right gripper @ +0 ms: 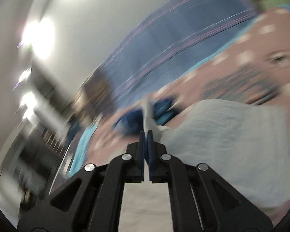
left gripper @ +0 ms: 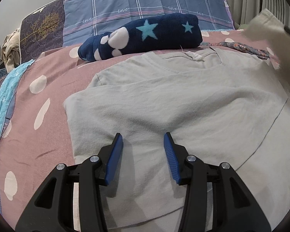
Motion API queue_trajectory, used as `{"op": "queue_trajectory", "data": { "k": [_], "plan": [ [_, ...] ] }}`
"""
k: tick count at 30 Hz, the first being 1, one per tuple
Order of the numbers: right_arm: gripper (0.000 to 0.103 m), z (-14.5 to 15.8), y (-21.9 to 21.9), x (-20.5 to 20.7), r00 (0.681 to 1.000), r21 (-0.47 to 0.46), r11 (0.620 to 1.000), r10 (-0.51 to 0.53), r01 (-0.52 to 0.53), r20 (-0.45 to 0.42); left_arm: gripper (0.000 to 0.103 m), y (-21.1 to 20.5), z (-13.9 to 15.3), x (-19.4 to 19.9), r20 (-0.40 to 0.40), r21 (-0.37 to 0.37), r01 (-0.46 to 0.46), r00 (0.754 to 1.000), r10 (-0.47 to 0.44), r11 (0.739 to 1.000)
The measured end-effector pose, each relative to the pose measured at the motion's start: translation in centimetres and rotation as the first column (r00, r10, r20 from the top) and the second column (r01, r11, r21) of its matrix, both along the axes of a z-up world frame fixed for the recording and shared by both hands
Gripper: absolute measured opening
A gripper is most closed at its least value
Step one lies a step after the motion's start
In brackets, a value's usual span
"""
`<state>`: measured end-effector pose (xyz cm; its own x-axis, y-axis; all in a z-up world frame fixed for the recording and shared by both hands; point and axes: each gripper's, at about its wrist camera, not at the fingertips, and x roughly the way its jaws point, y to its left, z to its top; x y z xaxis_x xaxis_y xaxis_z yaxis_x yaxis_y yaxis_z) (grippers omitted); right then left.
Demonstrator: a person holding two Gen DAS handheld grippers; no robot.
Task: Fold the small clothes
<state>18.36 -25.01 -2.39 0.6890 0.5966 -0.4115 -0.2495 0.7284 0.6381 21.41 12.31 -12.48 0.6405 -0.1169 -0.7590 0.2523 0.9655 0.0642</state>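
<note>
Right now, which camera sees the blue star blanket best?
The left wrist view. There the star blanket is sharp, lying rolled on the pink bedspread behind the grey shirt, with stars and paw prints clear. The right wrist view shows it only as a blue blur past the shut right claw.

Left wrist view sits low and close over the pale grey shirt [left gripper: 183, 104], facing the plaid pillow [left gripper: 145, 3]. Right wrist view is rolled, motion-blurred, near the same shirt [right gripper: 232, 135]. Both share the polka-dot bedspread [left gripper: 38, 116] and pillow.
</note>
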Motion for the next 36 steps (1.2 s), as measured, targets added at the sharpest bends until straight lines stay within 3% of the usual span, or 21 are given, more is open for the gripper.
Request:
{"op": "queue_trajectory", "data": {
  "k": [4,7,11,12,15,17,20,22,24,25,27,28,30,33,36],
  "plan": [
    [0.003,-6.9,7.7,-0.9,0.979,-0.221,0.963,0.118,-0.154,-0.167,0.05,0.9,0.5,0.2,-0.018,-0.077,0.006,1.0,-0.008,0.997],
    [0.003,-9.0,8.8,-1.8,0.97,-0.259,0.949,0.129,-0.181,-0.205,0.051,1.4,1.7,-0.2,-0.04,-0.22,0.009,0.999,-0.018,0.975],
    [0.003,-8.3,8.2,-2.1,0.973,-0.247,0.952,0.139,-0.183,-0.186,0.055,0.1,4.0,-1.1,-0.024,-0.442,0.092,0.993,-0.114,0.892],
    [0.004,-8.4,9.3,-2.2,0.973,-0.26,0.948,0.14,-0.186,-0.185,0.06,-0.8,4.3,-0.9,-0.045,-0.506,0.112,0.987,-0.156,0.855],
    [0.006,-8.5,9.9,-2.9,0.974,-0.285,0.939,0.145,-0.192,-0.176,0.062,-3.2,3.4,0.1,-0.125,-0.621,0.103,0.966,-0.228,0.777],
    [0.006,-8.8,9.4,-2.7,0.974,-0.278,0.942,0.143,-0.188,-0.173,0.062,-4.7,2.2,1.5,-0.198,-0.657,0.059,0.948,-0.247,0.752],
    [0.006,-9.0,9.4,-2.9,0.975,-0.279,0.942,0.141,-0.185,-0.172,0.062,-6.8,0.4,3.4,-0.292,-0.663,-0.02,0.928,-0.234,0.749],
    [0.006,-9.0,9.4,-2.9,0.975,-0.283,0.941,0.141,-0.186,-0.172,0.059,-7.7,0.3,4.1,-0.288,-0.662,-0.027,0.932,-0.22,0.749],
    [0.007,-9.1,9.5,-2.7,0.975,-0.283,0.941,0.141,-0.186,-0.172,0.003,-9.0,0.6,4.8,-0.287,-0.676,-0.012,0.925,-0.248,0.737],
    [0.007,-9.0,9.5,-2.7,0.976,-0.284,0.941,0.139,-0.184,-0.17,0.001,-9.4,0.6,5.0,-0.293,-0.685,-0.012,0.92,-0.261,0.728],
    [0.009,-8.5,9.3,-2.9,0.98,-0.297,0.941,0.12,-0.163,-0.158,0.001,-10.7,2.5,4.7,-0.236,-0.643,0.043,0.939,-0.251,0.764],
    [0.016,-7.9,9.1,-3.2,0.984,-0.303,0.941,0.111,-0.149,-0.138,0.001,-11.1,4.2,4.2,-0.184,-0.623,0.09,0.949,-0.257,0.777],
    [0.021,-6.5,8.2,-4.4,0.991,-0.298,0.946,0.106,-0.127,-0.084,0.001,-10.9,7.0,3.7,-0.109,-0.604,0.146,0.959,-0.263,0.784],
    [0.021,-4.7,5.6,-6.1,0.996,-0.297,0.95,0.088,-0.093,-0.03,0.001,-9.0,12.1,2.5,0.012,-0.565,0.213,0.968,-0.25,0.797],
    [0.027,-5.3,3.6,-6.4,0.998,-0.344,0.938,0.024,-0.042,-0.056,0.001,-5.7,15.9,1.1,0.112,-0.52,0.242,0.97,-0.215,0.819]
  ]
}}
